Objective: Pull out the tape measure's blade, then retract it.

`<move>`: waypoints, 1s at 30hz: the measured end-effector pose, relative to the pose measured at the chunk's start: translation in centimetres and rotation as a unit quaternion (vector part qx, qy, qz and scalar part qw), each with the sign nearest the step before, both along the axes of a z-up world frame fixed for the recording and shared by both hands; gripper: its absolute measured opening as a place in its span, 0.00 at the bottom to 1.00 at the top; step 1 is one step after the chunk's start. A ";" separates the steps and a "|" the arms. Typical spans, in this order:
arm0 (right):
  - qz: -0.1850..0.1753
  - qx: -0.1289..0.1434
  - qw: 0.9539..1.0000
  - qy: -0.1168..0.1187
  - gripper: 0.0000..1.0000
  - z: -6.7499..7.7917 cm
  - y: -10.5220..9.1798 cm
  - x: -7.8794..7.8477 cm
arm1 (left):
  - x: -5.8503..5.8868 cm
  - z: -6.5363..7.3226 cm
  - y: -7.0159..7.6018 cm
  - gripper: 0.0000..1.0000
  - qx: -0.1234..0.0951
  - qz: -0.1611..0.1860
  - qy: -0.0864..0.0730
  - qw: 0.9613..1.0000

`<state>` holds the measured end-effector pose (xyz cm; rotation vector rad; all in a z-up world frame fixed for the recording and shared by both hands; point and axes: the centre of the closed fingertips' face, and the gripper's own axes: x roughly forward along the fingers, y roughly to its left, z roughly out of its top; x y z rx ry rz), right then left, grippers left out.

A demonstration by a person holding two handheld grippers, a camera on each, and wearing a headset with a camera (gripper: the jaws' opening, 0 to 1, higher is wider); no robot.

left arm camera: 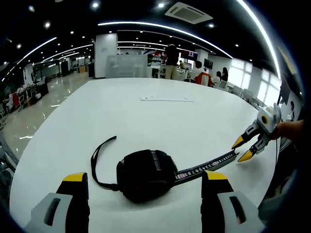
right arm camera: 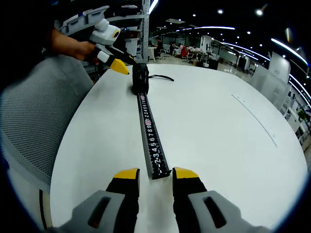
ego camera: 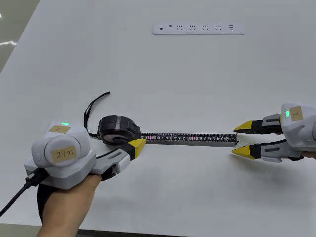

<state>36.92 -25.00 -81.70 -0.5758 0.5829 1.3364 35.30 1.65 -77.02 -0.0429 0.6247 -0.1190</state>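
Evidently the pull-out half is done. The tape measure (ego camera: pixel 117 130) sits on the white tabletop (ego camera: pixel 148 64) near the left gripper (left arm camera: pixel 144 177), and its blade (ego camera: pixel 190 138) lies drawn out flat toward the right gripper (ego camera: pixel 240 139). The left gripper's jaws are spread wide. In its own view they stand one to each side of the black case without touching it, and in the head view one yellow tip is just beside the case. The right gripper's jaws are apart too, with the blade's end hook (right arm camera: pixel 159 171) between their tips, not pinched.

With nothing clamped on the blade, I judge retraction to be the step in hand. It likely calls for closing the left jaws on the case to steady it, and pinching the hook so the blade runs back under control rather than snapping.

A black wrist strap (ego camera: pixel 91 109) loops off the case, and a white power strip (ego camera: pixel 197 28) lies well apart near the table's far edge. Around the table is a large open-plan office with strip lights on a dark ceiling and people (left arm camera: pixel 171 60) standing in the distance.
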 end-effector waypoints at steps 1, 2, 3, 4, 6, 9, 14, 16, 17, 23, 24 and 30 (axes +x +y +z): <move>0.000 0.000 1.000 0.001 0.25 -0.1 0.0 0.1 | 0.1 -0.1 -0.1 0.93 -0.001 0.002 0.001 1.000; 0.002 -0.001 1.000 0.001 0.25 -0.2 0.0 0.1 | 0.2 -0.1 -0.1 0.93 -0.001 0.002 0.001 1.000; 0.004 -0.002 1.000 0.000 0.24 -0.3 0.0 0.1 | 0.3 -0.2 -0.3 0.93 -0.002 0.003 0.002 1.000; 0.004 -0.002 1.000 0.000 0.24 -0.4 0.0 0.2 | 0.4 -0.3 -0.3 0.93 -0.003 0.003 0.002 1.000; 0.008 -0.003 1.000 0.000 0.23 -0.5 0.0 0.2 | 0.4 -0.6 -0.4 0.92 -0.005 0.007 0.005 1.000; 0.011 -0.004 1.000 -0.001 0.21 -0.6 0.0 0.4 | 0.6 -1.1 -0.6 0.92 -0.009 0.014 0.010 1.000; 0.013 0.000 1.000 -0.001 0.16 -0.7 0.2 0.6 | 0.9 -2.0 -1.1 0.91 -0.016 0.028 0.018 0.999; 0.015 0.002 1.000 -0.001 0.15 -0.7 0.2 0.7 | 1.1 -2.4 -1.3 0.90 -0.016 0.032 0.021 0.999; 0.013 0.001 1.000 0.002 0.15 -0.8 0.2 0.7 | 1.2 -2.5 -1.4 0.90 -0.017 0.034 0.022 0.999; 0.016 0.006 1.000 0.000 0.14 -0.7 0.2 0.7 | 1.7 -3.4 -1.5 0.88 -0.019 0.051 0.031 0.998; 0.014 0.007 1.000 0.002 0.14 -0.7 0.2 0.7 | 1.7 -3.5 -1.5 0.88 -0.020 0.054 0.032 0.998; 0.014 0.008 1.000 0.003 0.14 -0.7 0.1 0.7 | 1.9 -4.0 -1.2 0.83 -0.013 0.068 0.034 0.997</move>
